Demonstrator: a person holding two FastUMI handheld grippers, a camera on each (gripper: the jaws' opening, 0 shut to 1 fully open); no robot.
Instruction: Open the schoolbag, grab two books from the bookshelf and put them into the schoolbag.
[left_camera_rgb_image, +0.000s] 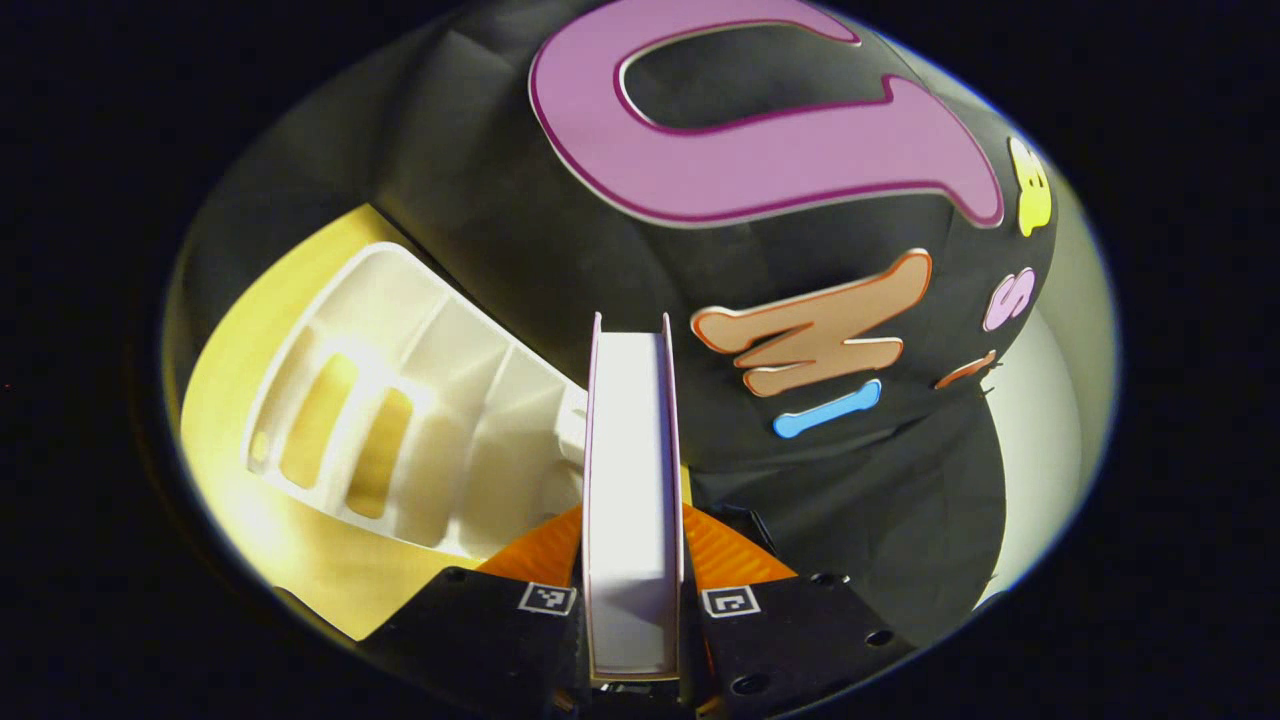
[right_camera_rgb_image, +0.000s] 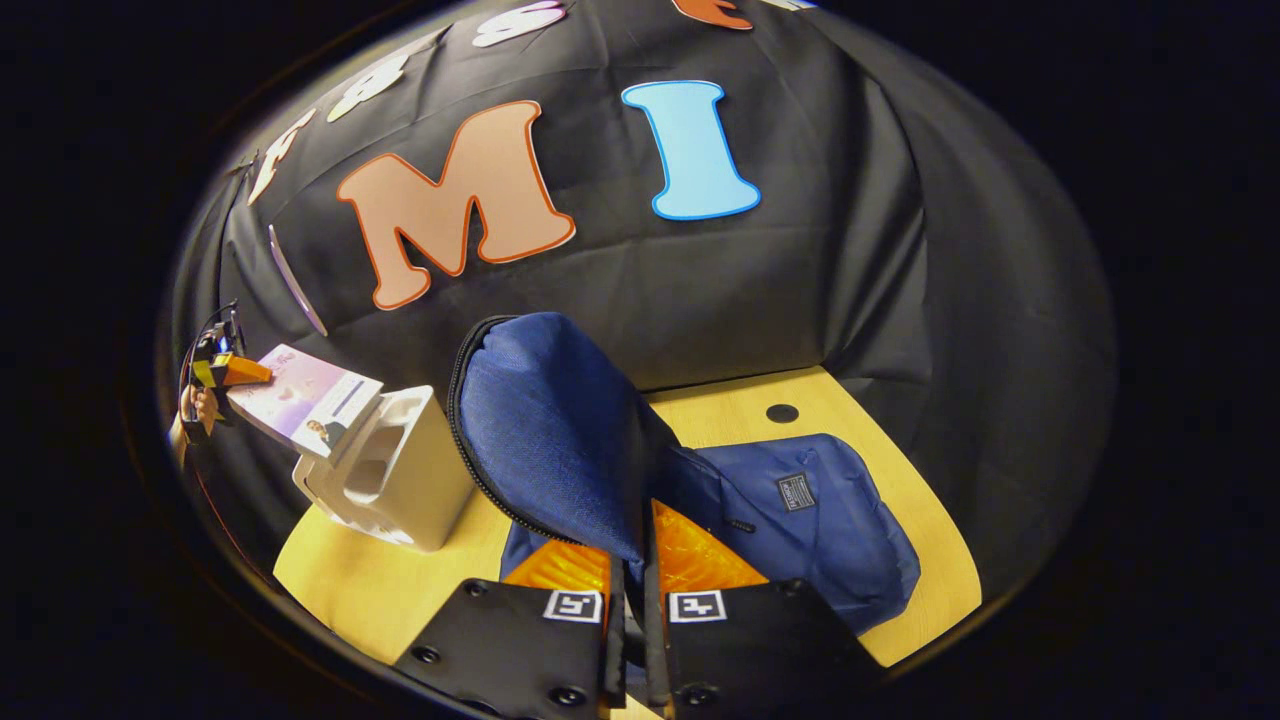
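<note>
In the right gripper view, the right gripper (right_camera_rgb_image: 630, 600) pinches the raised flap (right_camera_rgb_image: 545, 430) of the blue schoolbag (right_camera_rgb_image: 830, 540), both fingers clamped on the fabric, holding the bag open on the wooden table (right_camera_rgb_image: 350, 590). Just beyond, to the left, stands the white bookshelf (right_camera_rgb_image: 400, 480); farther off, above and beyond it, the left gripper (right_camera_rgb_image: 235, 372) carries a book (right_camera_rgb_image: 300, 400) clear of the shelf. In the left gripper view, that book (left_camera_rgb_image: 633, 500) stands edge-on, gripped between the left gripper's (left_camera_rgb_image: 633, 600) fingers, with the bookshelf (left_camera_rgb_image: 400, 420) lying beyond it on the left. The risk from here looks twofold: the limp flap could slip from the pinch and close the opening, or the book, held by one end, could swing and catch the zipper edge on its way in.
</note>
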